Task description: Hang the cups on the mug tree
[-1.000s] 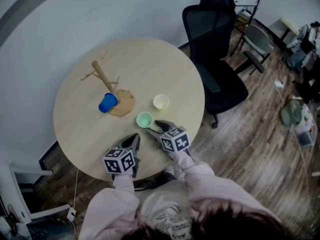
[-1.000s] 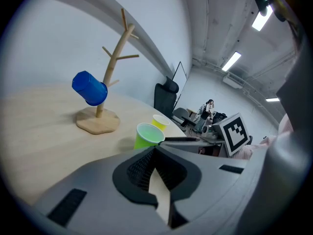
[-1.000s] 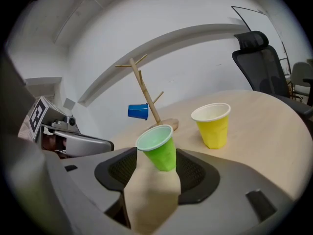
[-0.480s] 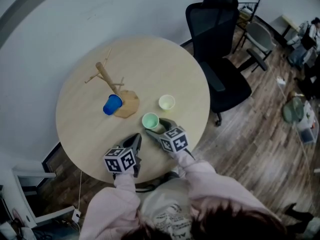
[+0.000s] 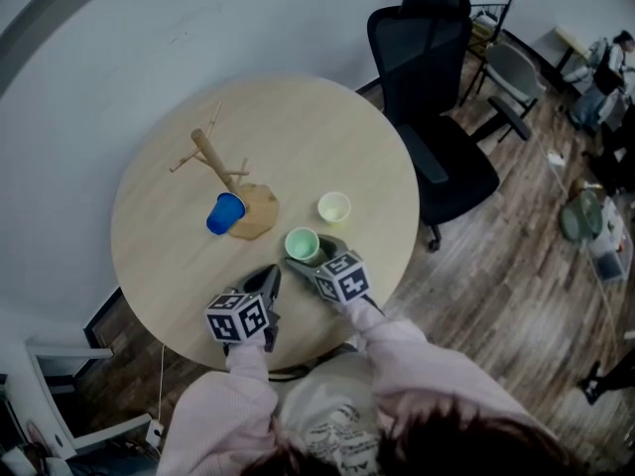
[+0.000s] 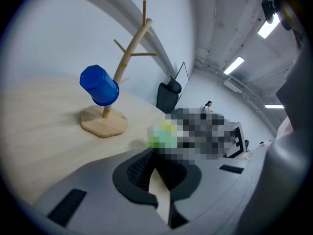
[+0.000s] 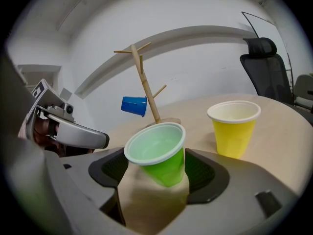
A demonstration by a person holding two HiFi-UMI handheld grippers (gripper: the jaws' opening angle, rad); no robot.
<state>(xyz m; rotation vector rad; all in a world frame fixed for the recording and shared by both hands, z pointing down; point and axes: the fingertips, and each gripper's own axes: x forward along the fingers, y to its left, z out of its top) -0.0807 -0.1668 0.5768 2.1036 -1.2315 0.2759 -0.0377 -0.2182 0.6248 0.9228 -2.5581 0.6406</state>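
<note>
One blue cup (image 5: 225,212) hangs on the mug tree (image 5: 220,167). The green cup (image 7: 159,153) leans between the right gripper's (image 7: 159,169) opening jaws, with the yellow cup (image 7: 234,128) nearby. The left gripper (image 6: 155,173) is closed and empty. I reckon a stray pad nudge could topple that leaning cup.

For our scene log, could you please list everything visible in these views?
table: one, light wood, round, centre
mug tree: one, wooden, table's left part
blue cup: one, hanging on the mug tree
green cup: one, on the table, near side
yellow cup: one, on the table, beyond the green cup
black chair: one, beside the table
grey chair: one, behind the black chair
left gripper: one, grey, shut, empty
right gripper: one, grey, jaws opening around the green cup
sleeves: two, pink, bottom
</note>
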